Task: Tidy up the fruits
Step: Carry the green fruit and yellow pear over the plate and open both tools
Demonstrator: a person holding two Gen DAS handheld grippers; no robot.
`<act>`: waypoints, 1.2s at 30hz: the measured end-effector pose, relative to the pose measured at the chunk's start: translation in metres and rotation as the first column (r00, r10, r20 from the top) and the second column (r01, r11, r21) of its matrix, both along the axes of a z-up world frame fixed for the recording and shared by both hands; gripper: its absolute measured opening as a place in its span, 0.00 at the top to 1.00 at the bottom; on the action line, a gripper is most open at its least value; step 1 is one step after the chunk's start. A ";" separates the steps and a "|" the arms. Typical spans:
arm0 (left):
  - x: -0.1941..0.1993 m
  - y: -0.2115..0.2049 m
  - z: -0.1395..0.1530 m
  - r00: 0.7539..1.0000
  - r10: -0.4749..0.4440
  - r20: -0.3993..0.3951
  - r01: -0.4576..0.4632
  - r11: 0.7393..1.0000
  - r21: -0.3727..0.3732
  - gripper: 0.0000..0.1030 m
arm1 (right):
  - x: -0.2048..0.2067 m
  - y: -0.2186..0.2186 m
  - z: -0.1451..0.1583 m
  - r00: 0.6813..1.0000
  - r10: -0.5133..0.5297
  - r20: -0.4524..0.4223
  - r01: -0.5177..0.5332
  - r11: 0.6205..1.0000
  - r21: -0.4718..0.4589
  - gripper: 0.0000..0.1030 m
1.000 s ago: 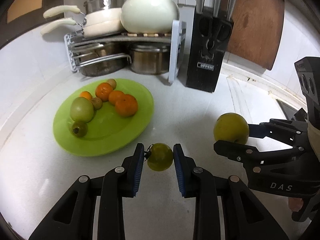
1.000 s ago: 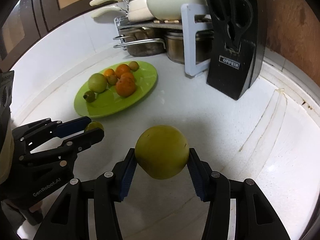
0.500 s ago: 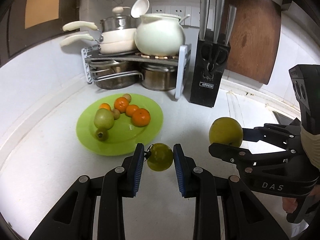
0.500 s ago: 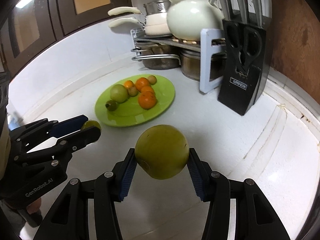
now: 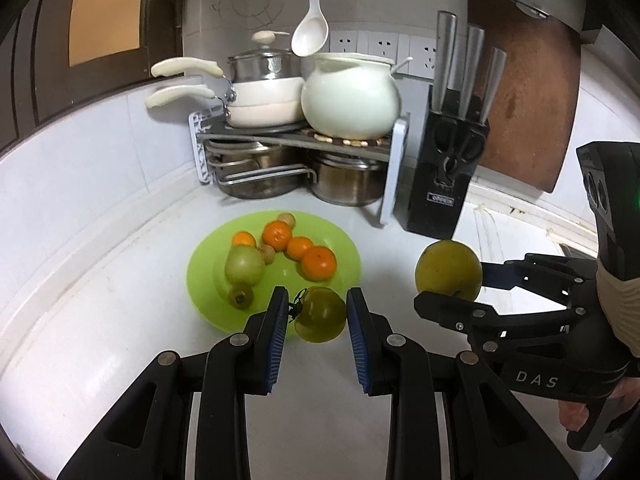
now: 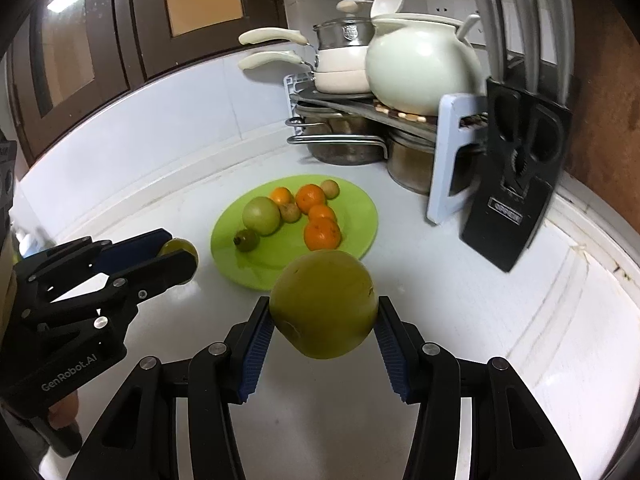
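Above a white kitchen counter (image 5: 100, 320), the left gripper (image 5: 318, 314) clamped a small green tomato (image 5: 320, 314) while the right gripper (image 6: 324, 322) clamped a larger yellow-green fruit (image 6: 324, 308), both held in the air near a green plate (image 5: 344, 240) carrying oranges (image 5: 318, 262) and other fruit.

My right claw (image 6: 324, 316) grips a large green fruit (image 6: 324, 304) above the white surface (image 6: 460, 300); my left claw (image 6: 176, 258) holds a smaller green fruit (image 6: 180, 246) beside the green plate (image 6: 360, 216) of fruit.
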State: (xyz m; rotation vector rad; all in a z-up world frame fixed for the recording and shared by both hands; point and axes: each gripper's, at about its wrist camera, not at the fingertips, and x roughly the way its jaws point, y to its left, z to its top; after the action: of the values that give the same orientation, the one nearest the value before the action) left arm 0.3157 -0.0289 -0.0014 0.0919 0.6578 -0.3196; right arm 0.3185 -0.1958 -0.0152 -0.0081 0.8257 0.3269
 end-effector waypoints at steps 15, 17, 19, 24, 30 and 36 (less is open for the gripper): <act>0.054 0.033 -0.002 0.999 0.049 -0.024 -0.048 0.999 0.023 0.71 | 0.058 0.044 -0.008 0.996 0.080 -0.026 -0.080 0.997 0.003 0.50; 0.062 0.038 -0.005 0.998 0.056 -0.031 -0.055 0.998 0.031 0.71 | 0.065 0.051 -0.011 0.996 0.088 -0.032 -0.088 0.996 0.002 0.50; 0.069 0.044 -0.010 0.997 0.062 -0.042 -0.060 0.997 0.044 0.71 | 0.071 0.056 -0.015 0.995 0.097 -0.039 -0.097 0.995 0.001 0.50; 0.085 0.057 -0.028 0.994 0.073 -0.084 -0.068 0.995 0.067 0.71 | 0.086 0.073 -0.026 0.991 0.119 -0.061 -0.120 0.993 -0.013 0.50; 0.108 0.067 -0.048 0.988 0.074 -0.136 -0.065 0.996 0.067 0.71 | 0.102 0.086 -0.041 0.987 0.134 -0.092 -0.137 0.990 -0.027 0.50; 0.126 0.068 -0.067 0.982 0.067 -0.175 -0.055 0.996 0.073 0.71 | 0.115 0.090 -0.054 0.985 0.126 -0.121 -0.131 0.991 -0.039 0.50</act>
State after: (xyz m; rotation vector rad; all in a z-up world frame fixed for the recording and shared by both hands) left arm 0.4413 0.0395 -0.0688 0.1089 0.8473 -0.2477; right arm 0.4331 -0.1056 -0.0693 -0.0864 0.9528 0.4330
